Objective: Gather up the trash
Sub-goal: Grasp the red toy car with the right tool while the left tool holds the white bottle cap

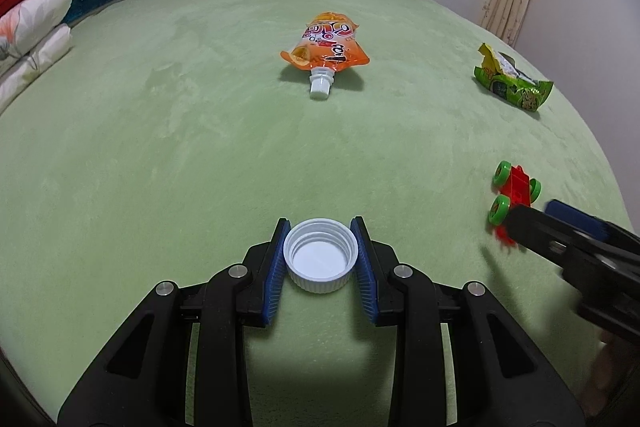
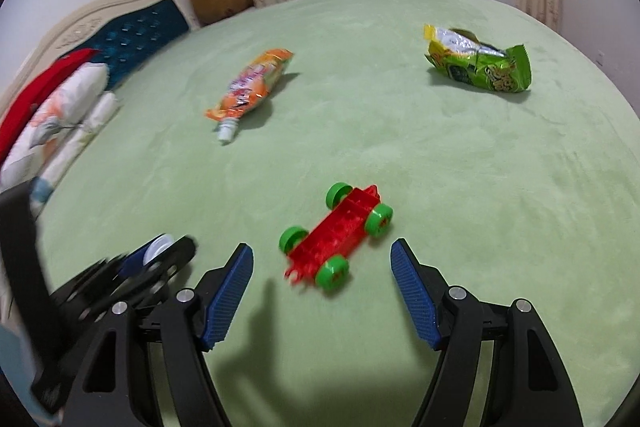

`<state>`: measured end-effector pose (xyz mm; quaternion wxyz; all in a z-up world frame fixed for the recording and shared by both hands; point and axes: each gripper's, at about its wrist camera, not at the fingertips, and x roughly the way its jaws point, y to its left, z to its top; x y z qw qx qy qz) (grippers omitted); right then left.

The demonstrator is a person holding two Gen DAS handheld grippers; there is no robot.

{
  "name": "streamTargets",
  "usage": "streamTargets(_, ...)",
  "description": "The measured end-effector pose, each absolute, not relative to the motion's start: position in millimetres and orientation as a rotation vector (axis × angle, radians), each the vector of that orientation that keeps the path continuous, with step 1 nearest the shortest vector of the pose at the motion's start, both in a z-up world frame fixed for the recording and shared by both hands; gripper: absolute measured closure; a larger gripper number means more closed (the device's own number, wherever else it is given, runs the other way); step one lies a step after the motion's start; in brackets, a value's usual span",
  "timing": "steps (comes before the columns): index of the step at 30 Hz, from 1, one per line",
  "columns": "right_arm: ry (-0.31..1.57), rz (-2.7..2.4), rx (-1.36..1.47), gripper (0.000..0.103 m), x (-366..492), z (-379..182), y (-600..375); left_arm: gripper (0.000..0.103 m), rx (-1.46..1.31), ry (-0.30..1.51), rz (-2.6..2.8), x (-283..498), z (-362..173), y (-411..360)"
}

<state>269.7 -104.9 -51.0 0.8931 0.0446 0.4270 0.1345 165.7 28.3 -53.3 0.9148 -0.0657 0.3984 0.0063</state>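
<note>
Cap in hand, two wrappers left on the bed.

The left gripper (image 1: pixel 321 255) has its blue pads pressed to both sides of a white screw cap (image 1: pixel 321 255), so the pickup step looks done; next it likely needs a bin, which neither view shows. The right gripper (image 2: pixel 322 287) stands wide and empty, near a red toy car (image 2: pixel 336 235) that is probably not trash. Far off lie the orange spout pouch (image 1: pixel 325 47) and, further right, the torn green snack bag (image 1: pixel 514 83). The right wrist view shows the car whole and the bag's foil lining; the left view shows the grip itself.
</note>
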Motion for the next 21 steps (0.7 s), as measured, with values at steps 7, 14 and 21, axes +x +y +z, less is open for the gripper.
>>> streamTargets(7,0.916,0.174,0.047,0.04,292.0,-64.8,-92.4,0.072,-0.152,0.805,0.003,162.9,-54.5,31.0)
streamTargets(14,0.907,0.168,0.024,0.064,287.0,-63.6,-95.4,0.072,-0.162,0.805,-0.003,161.6,-54.4,34.3)
streamTargets(21,0.897,0.211,0.067,0.064,262.9,-56.3,-118.2,0.072,-0.139,0.806,0.012,160.5,-52.6,29.8)
